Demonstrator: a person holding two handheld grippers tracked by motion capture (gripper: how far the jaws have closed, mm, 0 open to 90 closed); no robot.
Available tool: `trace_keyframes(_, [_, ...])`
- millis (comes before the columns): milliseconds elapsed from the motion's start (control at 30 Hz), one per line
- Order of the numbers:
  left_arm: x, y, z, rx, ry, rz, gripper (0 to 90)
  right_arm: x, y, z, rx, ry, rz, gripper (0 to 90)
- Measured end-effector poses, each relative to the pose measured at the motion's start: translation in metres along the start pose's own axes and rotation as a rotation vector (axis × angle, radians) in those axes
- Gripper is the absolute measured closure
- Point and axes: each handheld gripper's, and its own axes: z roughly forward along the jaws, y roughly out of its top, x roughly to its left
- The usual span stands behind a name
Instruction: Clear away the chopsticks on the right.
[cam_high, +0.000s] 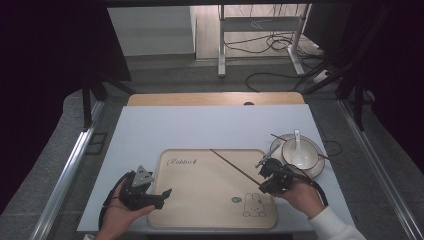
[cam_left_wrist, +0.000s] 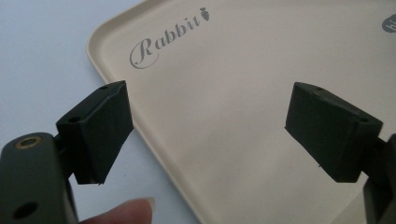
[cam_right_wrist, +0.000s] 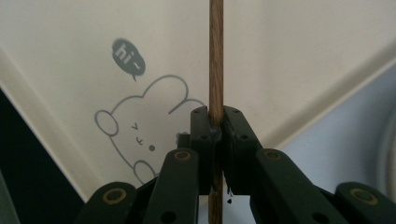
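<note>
Right claw (cam_high: 264, 181) clamped on a chopstick (cam_high: 234, 167) over the tray (cam_high: 200, 210).

The right claw's jaws were nearly closed, pinching the chopstick near its lower end; in the right gripper view the stick (cam_right_wrist: 215, 56) ran straight out ahead of the jaws. In the high view its long axis slanted up and away to the left of the claw, its far tip above the tray's middle. Beyond that claw to the right sat a bowl (cam_high: 300, 154) with a spoon (cam_high: 298, 142) on a plate (cam_high: 316, 170), close to the bench (cam_high: 150, 130) edge. The left claw (cam_high: 162, 195) stood wide and held nothing, over the tray's near left edge (cam_left_wrist: 140, 135), with bare tray between the two claws.
</note>
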Motion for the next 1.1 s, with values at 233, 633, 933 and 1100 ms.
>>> trace_keyframes(233, [0.000, 0.000, 0.000, 0.007, -0.001, 0.004, 14.9, 0.002, 0.000, 0.020, 0.067, -0.027, -0.016, 83.1])
trace_keyframes(633, [0.000, 0.000, 0.000, 0.005, 0.001, 0.004, 14.9, 0.010, 0.000, 0.014, 0.031, -0.053, -0.073, 67.1])
trace_keyframes(933, [0.000, 0.000, 0.000, 0.005, 0.000, 0.002, 14.9, -0.015, -0.027, -0.078, -0.257, -0.132, -0.056, 47.4])
trace_keyframes(1100, [-0.001, 0.001, 0.001, 0.003, 0.002, 0.005, 14.9, -0.065, -0.063, -0.121, -0.289, -0.229, 0.029, 45.4])
